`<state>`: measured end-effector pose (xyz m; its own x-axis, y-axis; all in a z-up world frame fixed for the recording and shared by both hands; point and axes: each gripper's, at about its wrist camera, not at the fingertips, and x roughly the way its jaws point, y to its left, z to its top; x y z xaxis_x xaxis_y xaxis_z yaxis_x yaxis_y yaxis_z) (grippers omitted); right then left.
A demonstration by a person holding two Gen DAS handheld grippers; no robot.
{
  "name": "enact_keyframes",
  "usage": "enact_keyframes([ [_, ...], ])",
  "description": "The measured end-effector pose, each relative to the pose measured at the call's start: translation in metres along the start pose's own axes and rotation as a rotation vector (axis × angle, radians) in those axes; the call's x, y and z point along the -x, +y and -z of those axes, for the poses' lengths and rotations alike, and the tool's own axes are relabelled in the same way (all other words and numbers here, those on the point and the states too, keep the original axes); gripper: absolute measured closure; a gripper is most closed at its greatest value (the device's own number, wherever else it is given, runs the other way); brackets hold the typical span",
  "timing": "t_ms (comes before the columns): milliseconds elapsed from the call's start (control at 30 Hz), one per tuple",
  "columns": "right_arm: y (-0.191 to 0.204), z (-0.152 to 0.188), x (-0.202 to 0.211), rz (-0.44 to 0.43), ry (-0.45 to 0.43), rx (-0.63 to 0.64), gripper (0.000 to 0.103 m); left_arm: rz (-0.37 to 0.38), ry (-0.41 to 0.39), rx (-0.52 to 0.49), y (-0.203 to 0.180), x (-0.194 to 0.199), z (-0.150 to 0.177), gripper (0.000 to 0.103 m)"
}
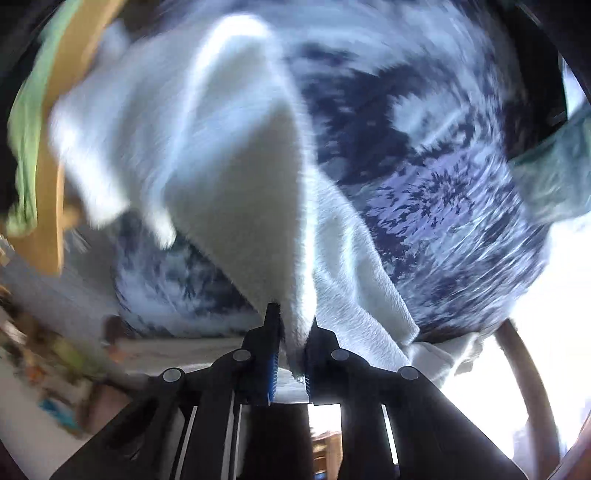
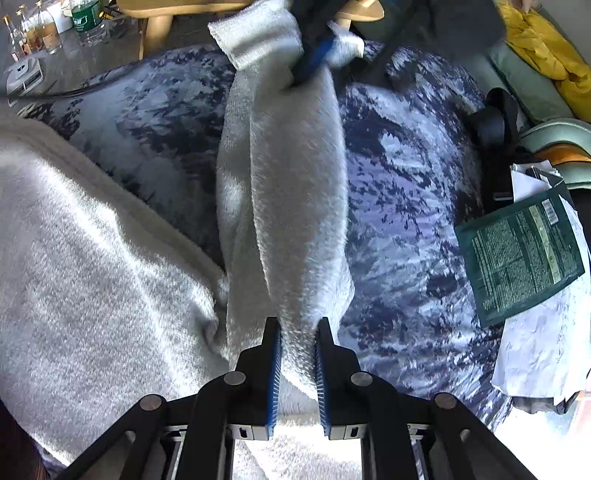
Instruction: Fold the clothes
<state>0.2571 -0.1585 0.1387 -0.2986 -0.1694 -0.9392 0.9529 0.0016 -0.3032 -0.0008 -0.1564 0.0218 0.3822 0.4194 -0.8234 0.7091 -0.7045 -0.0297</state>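
Fleecy white garment (image 2: 291,192) hung stretched between both tongs above the blue-patterned rug (image 2: 406,229): right tongs (image 2: 297,354) clamped its near end, left tongs (image 1: 293,347) its far cuff. A thin bite risked slipping, dropping the fold.

Open rug (image 2: 406,229): bare right of stretched garment (image 2: 291,206).
Left side: blocked by heaped fleece (image 2: 92,258).
Right edge: cluttered with green packet (image 2: 521,254), papers (image 2: 539,350).
Far end: chair legs (image 2: 159,27), bottles (image 2: 86,20).
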Motion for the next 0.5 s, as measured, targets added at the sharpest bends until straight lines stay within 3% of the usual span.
enact_keyframes([
  [200, 0.001, -0.002, 0.000, -0.006, 0.012, 0.030, 0.093, 0.185, -0.034, 0.120, 0.047, -0.006, 0.006, 0.092],
  [333, 0.009, -0.004, -0.001, 0.028, 0.012, 0.060, 0.095, 0.210, -0.045, 0.138, 0.034, -0.010, -0.004, 0.089],
  [500, 0.030, -0.005, 0.001, 0.048, 0.000, 0.141, 0.095, 0.152, -0.038, 0.108, 0.011, -0.025, -0.019, 0.072],
])
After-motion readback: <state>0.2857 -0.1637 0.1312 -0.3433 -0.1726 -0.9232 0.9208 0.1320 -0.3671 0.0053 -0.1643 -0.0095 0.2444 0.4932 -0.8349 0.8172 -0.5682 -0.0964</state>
